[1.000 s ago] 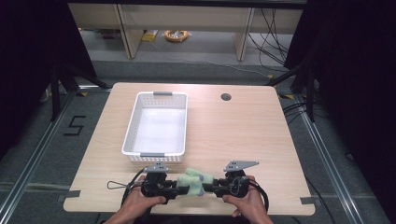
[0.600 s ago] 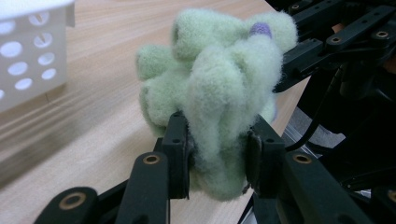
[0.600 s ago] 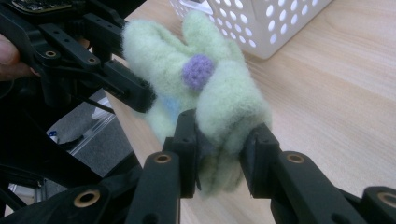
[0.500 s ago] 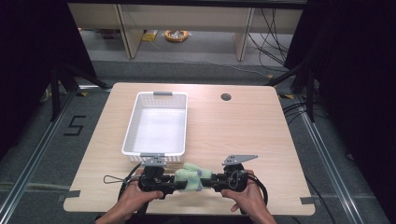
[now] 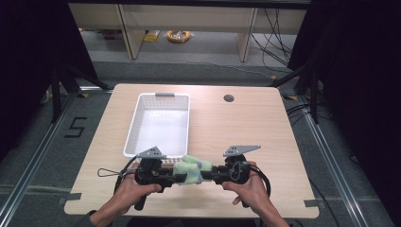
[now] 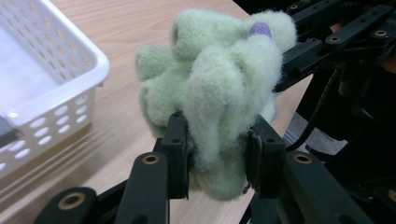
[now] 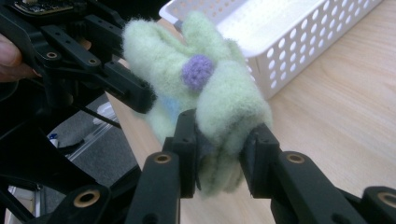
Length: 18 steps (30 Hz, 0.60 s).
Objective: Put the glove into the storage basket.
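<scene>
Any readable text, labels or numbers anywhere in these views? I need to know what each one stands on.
"5": dark tape figure on the grey floor, left of the table.
White basket: no lettering that I can see.
Green fleece cloth, gripped between both tools: none; its purple dot is a plain patch.
Circuit board at the top left of the right gripper view: markings too blurred to read.

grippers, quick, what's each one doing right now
left gripper: shut on the green fuzzy cloth
right gripper: shut on the same cloth, other end
</scene>
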### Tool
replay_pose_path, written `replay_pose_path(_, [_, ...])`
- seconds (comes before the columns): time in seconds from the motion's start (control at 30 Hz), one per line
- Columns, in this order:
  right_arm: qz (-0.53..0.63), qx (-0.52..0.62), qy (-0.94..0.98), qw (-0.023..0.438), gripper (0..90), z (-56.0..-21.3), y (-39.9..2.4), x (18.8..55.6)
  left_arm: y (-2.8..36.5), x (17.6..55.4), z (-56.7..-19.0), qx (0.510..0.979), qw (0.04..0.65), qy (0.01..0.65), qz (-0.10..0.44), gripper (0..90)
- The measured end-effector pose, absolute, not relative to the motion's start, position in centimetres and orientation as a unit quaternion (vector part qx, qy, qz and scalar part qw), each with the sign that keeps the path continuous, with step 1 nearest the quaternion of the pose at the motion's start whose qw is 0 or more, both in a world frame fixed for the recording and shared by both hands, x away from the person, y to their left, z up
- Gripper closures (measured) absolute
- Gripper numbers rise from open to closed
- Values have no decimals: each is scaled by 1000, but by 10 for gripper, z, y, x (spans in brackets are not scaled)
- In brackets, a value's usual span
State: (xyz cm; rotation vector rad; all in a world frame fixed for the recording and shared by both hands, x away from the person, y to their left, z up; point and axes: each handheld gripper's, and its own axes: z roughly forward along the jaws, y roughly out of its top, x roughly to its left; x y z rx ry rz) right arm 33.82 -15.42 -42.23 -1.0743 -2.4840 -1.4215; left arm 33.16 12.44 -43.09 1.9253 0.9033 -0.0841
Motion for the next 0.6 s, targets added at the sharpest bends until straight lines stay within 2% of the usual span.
replay_pose_path(0.6, [-453,-338,-824,46,705,-385,-127,366,151,351,-394,787,480,385,-37,646])
